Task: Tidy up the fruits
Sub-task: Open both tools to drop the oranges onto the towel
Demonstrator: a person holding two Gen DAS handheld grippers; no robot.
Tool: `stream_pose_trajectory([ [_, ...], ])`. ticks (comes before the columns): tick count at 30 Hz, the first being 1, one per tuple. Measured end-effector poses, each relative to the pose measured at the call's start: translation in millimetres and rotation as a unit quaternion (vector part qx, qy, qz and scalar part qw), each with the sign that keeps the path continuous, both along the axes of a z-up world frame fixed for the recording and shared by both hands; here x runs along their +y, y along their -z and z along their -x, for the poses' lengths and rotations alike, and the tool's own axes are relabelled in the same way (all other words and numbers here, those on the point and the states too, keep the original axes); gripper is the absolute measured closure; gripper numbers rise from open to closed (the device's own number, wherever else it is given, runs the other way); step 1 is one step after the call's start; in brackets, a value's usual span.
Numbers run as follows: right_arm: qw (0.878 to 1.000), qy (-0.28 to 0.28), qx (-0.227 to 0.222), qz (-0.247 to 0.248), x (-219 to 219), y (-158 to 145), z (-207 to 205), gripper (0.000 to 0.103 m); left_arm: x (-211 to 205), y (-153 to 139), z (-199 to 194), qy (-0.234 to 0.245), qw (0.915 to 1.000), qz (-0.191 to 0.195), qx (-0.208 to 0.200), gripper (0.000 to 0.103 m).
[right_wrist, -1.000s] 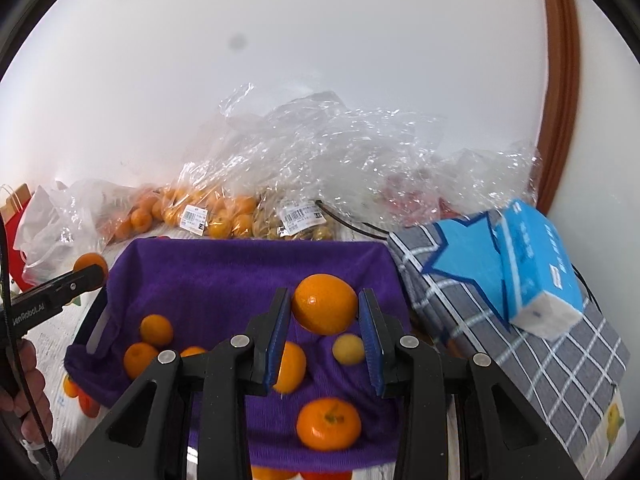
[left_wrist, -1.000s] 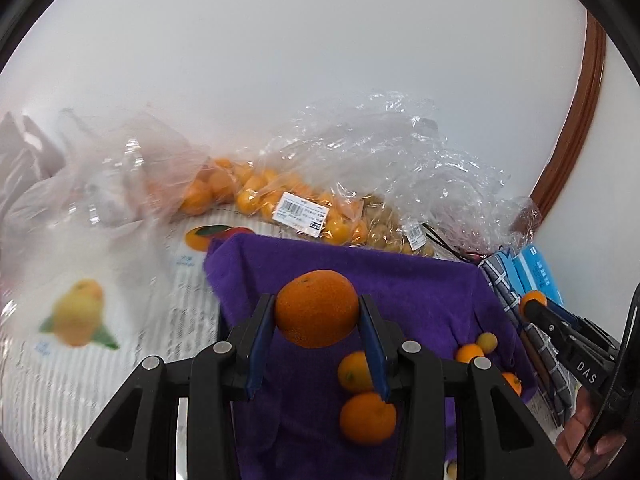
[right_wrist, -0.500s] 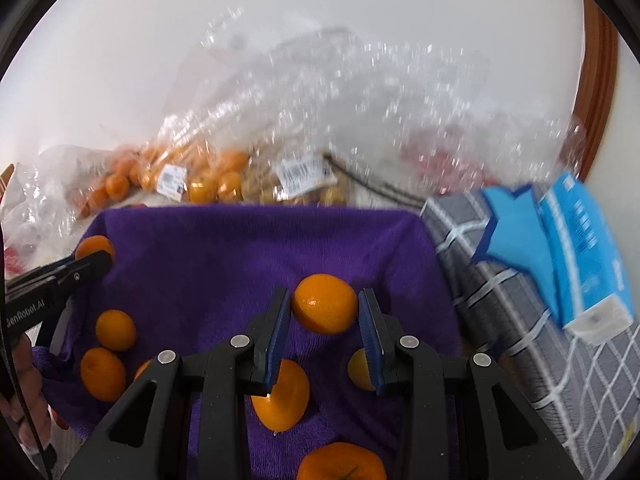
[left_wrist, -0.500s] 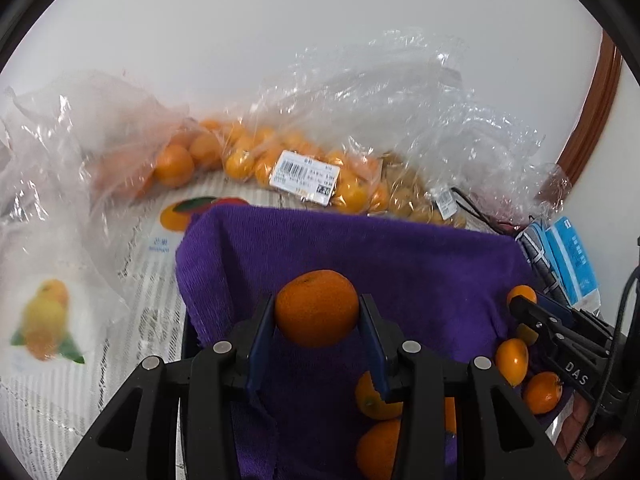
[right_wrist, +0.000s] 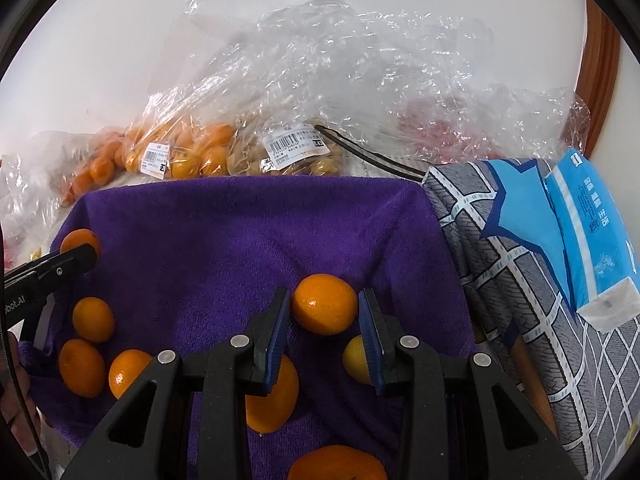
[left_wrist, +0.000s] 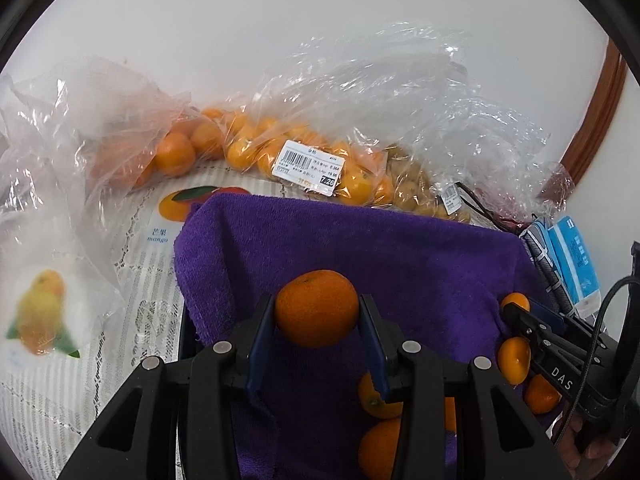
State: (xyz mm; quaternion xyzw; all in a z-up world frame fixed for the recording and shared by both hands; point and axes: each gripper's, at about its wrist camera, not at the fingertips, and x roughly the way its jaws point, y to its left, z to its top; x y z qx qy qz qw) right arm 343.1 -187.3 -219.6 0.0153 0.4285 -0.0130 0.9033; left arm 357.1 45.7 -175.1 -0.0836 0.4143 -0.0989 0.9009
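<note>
You've brought both tools down over the purple towel: the left tool is clamped on an orange, the right tool on a tangerine, both low above the loose fruit, ready to release

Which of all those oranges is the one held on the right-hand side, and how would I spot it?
Start at the purple towel spread in front of the plastic bags. Loose oranges lie on it, and the right gripper reaches over its middle. The one you want is the orange clamped between the blue pads, lifted clear of the cloth, unlike the rest.
</note>
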Motion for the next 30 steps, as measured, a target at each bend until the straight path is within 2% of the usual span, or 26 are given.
stream_pose_trajectory([
  [10, 1.0, -0.004, -0.009, 0.009, 1, 0, 3, 0.069, -5, 4, 0, 0.004, 0.9998, -0.018, 0.004, 0.063],
  [18, 1.0, 0.001, -0.02, -0.008, -6, -3, 10, 0.061, -10, 1, 1, 0.007, 0.9992, -0.039, -0.003, 0.063],
  [23, 0.999, -0.001, -0.041, -0.004, -7, -12, 20, 0.048, -9, -5, 2, 0.008, 0.9993, -0.035, -0.007, 0.063],
  [24, 0.999, -0.003, -0.048, -0.003, -6, -15, 23, 0.045, -8, -8, 3, 0.006, 0.9994, -0.031, -0.011, 0.059],
  [25, 0.998, -0.007, -0.055, -0.002, -4, -19, 27, 0.038, -6, -12, 4, 0.006, 0.9995, -0.027, -0.014, 0.054],
  [28, 0.998, -0.018, -0.067, -0.005, 1, -26, 38, 0.025, -3, -25, 10, 0.006, 0.9993, -0.019, -0.03, 0.048],
  [30, 0.997, -0.014, -0.069, -0.004, 4, -30, 46, 0.024, -3, -33, 14, 0.007, 0.9991, -0.018, -0.037, 0.048],
])
